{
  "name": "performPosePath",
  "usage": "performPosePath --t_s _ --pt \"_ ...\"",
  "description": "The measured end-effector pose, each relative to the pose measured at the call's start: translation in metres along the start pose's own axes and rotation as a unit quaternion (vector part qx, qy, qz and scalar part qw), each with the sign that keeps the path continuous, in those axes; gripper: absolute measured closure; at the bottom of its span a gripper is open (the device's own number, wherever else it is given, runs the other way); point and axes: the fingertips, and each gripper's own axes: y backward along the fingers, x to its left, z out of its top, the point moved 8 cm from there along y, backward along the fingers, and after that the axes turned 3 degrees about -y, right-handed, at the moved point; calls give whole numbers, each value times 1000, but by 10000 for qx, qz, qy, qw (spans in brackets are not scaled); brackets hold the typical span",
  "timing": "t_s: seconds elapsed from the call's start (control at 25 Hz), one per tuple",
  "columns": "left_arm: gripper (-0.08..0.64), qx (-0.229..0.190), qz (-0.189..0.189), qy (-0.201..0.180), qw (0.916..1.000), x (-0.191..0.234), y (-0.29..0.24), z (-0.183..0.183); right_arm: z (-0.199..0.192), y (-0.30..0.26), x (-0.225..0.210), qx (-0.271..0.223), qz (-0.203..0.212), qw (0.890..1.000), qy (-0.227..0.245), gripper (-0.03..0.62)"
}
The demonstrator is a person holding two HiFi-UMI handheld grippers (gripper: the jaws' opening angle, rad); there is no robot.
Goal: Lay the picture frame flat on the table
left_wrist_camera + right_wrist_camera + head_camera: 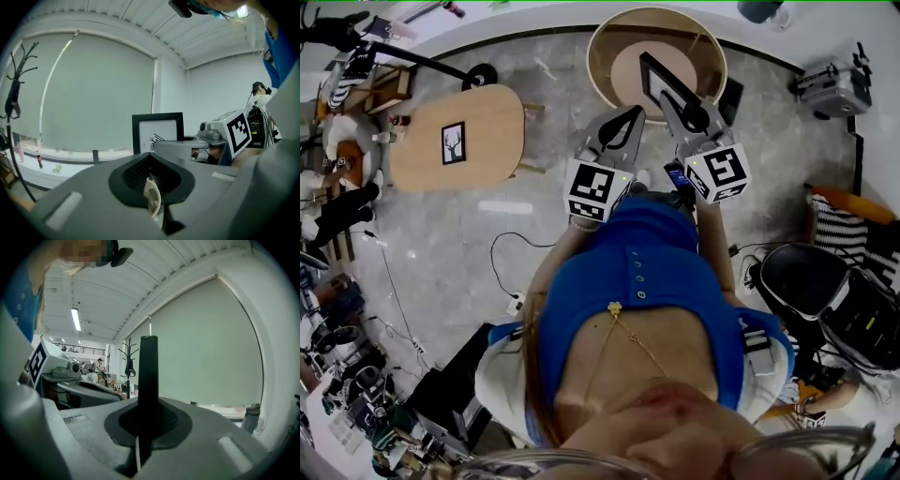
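**Asker:** Where is the picture frame (661, 80)?

**Me:** It is pinched in my right claw (686, 111), whose pads are pressed on one black edge. The frame stands upright in the air. From my head it shows against the round counter (609, 37) ahead of me, but I see it resting on nothing.

**Asker:** And your other claw?

**Me:** My left claw (623, 120) is pressed together just beside the right one and does not touch the frame. A pale sliver (152, 197) shows in its seam. I cannot tell what that is.

**Asker:** So how much is done?

**Me:** I judge only the pick-up is done: the frame is gripped and off any surface. Everything else is left. I have to bring it over a counter, tip it from upright to level, set it down and let go.

**Asker:** Which counter?

**Me:** I cannot say. The round one is nearest. The oval counter (492, 117) off to my left already has a second framed print (453, 142) lying flat on it, well apart from me.
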Motion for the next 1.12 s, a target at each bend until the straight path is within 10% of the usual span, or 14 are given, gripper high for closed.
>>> performPosePath --t_s 0.36,1.12 --pt "560 62 -44 239 9997 25 -28 -8 -6 -32 -22 149 16 9999 -21 586" --pt "560 -84 -1345 -11 9909 234 -160 23 17 -208 -87 299 -1483 9885 83 586"
